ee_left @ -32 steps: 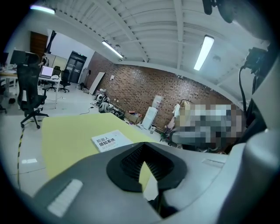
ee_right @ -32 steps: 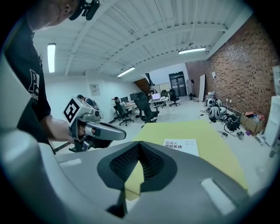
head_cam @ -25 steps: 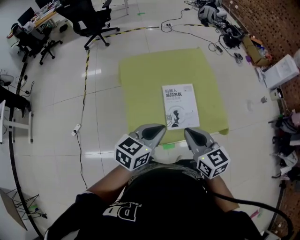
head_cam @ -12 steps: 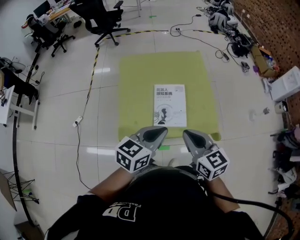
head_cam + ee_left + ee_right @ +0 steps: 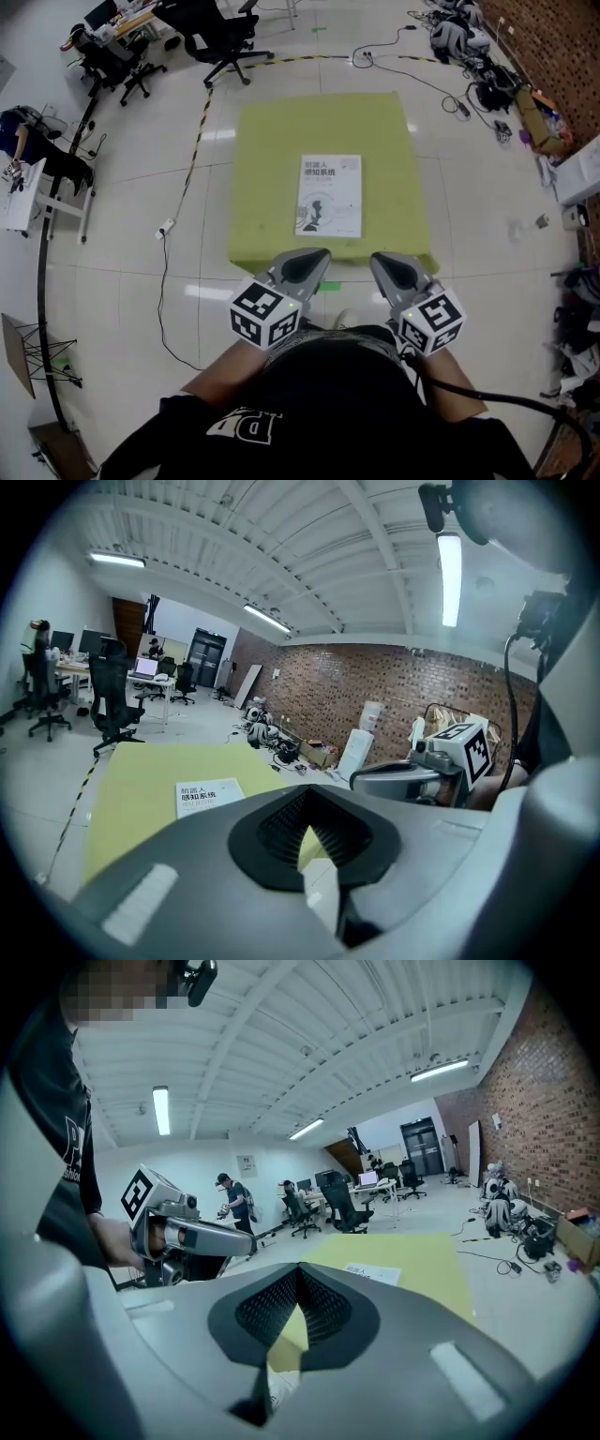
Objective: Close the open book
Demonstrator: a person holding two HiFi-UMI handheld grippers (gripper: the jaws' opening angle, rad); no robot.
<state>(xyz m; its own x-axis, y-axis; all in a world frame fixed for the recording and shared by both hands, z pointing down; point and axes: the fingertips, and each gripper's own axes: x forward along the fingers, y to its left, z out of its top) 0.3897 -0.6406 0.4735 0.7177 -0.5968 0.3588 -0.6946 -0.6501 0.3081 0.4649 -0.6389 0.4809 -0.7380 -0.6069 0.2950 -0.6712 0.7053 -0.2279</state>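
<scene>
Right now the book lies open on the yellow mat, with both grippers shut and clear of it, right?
No: the book is closed, cover up, as the head view shows. It does lie on the yellow mat, and the left gripper and right gripper are shut and clear of it.

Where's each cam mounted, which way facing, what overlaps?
Head view: on the person's head, facing steeply down at the yellow-green floor mat and closed white book; shows left tongs, right tongs, black shirt.
Left gripper view: on the left tongs, along its shut jaws, over the mat toward the brick wall; right tongs at right.
Right gripper view: on the right tongs, over the mat toward black office chairs; left tongs at left.
Shared: all see mat and book.
</scene>
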